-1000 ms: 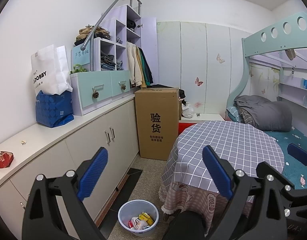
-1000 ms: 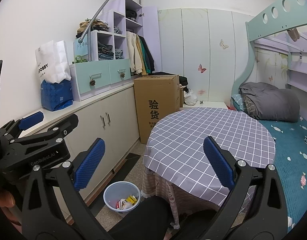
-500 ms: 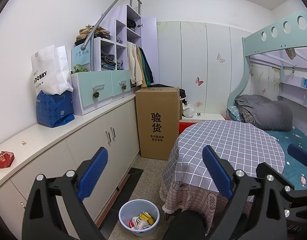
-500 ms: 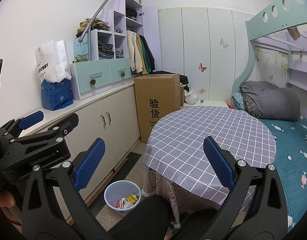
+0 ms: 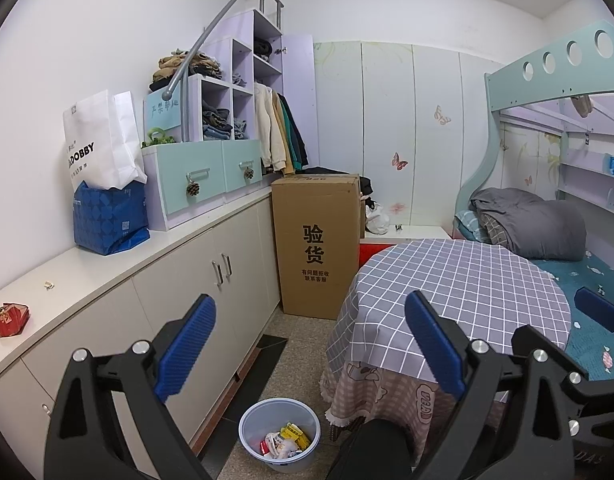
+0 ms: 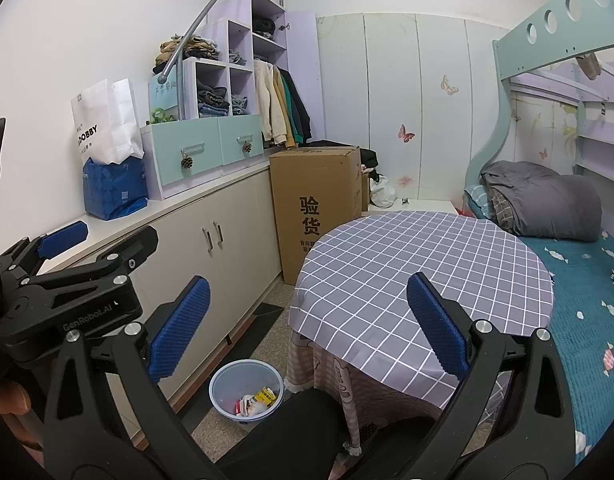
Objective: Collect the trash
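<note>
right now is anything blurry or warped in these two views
Left wrist view: sharp, even indoor light, fisheye bending the wardrobe and bunk rail, black corners. Right wrist view: same curvature, sharp trash bin, no glare on the tablecloth.

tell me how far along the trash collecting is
Done: the bin on the floor already holds wrappers. In hand: nothing; the left gripper and right gripper are both open and empty. Left: the red packet and a small scrap lie on the counter.

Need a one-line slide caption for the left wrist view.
Open left gripper held above a floor bin holding wrappers, between the white cabinet and checkered table.
</note>
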Tool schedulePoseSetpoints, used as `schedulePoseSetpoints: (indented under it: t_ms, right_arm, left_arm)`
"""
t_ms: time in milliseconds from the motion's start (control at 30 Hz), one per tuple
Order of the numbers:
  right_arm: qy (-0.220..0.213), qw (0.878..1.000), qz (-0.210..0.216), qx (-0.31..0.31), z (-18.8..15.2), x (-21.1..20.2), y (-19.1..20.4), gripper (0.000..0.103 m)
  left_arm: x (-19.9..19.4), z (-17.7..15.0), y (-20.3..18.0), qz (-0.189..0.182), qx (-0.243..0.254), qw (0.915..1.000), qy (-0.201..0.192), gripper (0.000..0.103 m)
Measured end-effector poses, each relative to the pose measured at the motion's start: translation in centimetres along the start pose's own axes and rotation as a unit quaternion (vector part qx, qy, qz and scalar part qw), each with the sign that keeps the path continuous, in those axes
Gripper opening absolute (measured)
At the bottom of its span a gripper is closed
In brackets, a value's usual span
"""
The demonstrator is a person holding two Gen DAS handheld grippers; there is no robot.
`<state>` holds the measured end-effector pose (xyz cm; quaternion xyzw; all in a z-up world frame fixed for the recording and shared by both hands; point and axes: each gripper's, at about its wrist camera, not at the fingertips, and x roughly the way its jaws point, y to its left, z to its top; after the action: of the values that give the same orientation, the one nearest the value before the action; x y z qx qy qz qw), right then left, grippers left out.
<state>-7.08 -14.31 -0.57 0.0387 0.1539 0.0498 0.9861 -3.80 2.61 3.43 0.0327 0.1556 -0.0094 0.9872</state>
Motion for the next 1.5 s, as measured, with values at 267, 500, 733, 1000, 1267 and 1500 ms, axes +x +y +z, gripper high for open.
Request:
schedulePoseSetpoints:
  t_ms: [267,500,733,1000,1267,1500]
  right_arm:
    - [0.000,1.000,0.001,-0.001,-0.19,0.07,0.17,0.097]
    - [0.001,1.000,0.002,-0.001,-0.23,0.16,0.19,0.097]
    - [0.002,1.000,0.003,-0.001,-0.38,0.21,0.30,0.097]
    - [0.003,1.000,0.003,-0.001,-0.42,0.21,0.37,0.097]
    - [0.003,1.000,0.004,-0.001,-0.35,0.23,0.31,0.097]
    - [0.005,1.000,0.006,-0.001,-0.50,0.30,0.06,0.097]
  left_arm:
    - [0.15,0.02,0.17,0.000,0.000,1.0000,0.000,0.094]
    - [0.28,0.05,0.32,0.000,0.001,1.0000,0.002,0.094]
    - [0.41,0.05,0.50,0.001,0.002,1.0000,0.002,0.094]
    - [0.63,0.04,0.76,0.000,0.004,1.0000,0.004,0.094]
    - [0.78,0.06,0.71,0.000,0.006,1.0000,0.004,0.094]
    - [0.87,0.02,0.87,0.000,0.007,1.0000,0.005,0.094]
